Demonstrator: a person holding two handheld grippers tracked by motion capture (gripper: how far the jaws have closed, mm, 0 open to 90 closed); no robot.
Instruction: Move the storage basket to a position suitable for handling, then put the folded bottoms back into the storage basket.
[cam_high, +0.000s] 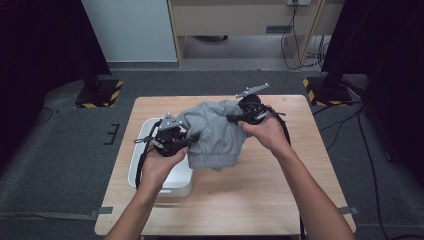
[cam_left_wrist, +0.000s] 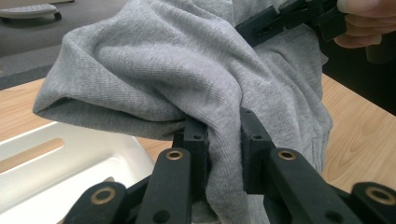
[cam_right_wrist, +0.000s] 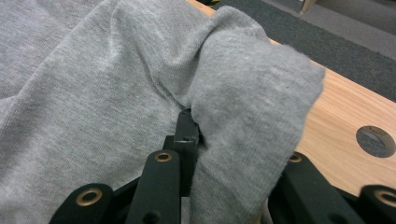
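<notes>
A grey knitted garment (cam_high: 215, 132) hangs bunched above the wooden table (cam_high: 260, 200), held up between the two hands. My left gripper (cam_high: 186, 141) is shut on its left side; in the left gripper view a fold of the garment (cam_left_wrist: 154, 79) is pinched between the black jaws of the left gripper (cam_left_wrist: 223, 156). At the garment's upper right, my right gripper (cam_high: 235, 118) is shut on another fold. The garment (cam_right_wrist: 93, 107) drapes over the right gripper (cam_right_wrist: 219, 154) in its own view and hides one jaw. The right gripper (cam_left_wrist: 285, 21) also appears far off in the left gripper view.
A white plastic bin (cam_high: 142, 165) sits on the table's left part, under the left hand. The table has a round hole (cam_right_wrist: 376, 141) near its edge. Dark carpet, black stands (cam_high: 97, 92) and cables surround the table.
</notes>
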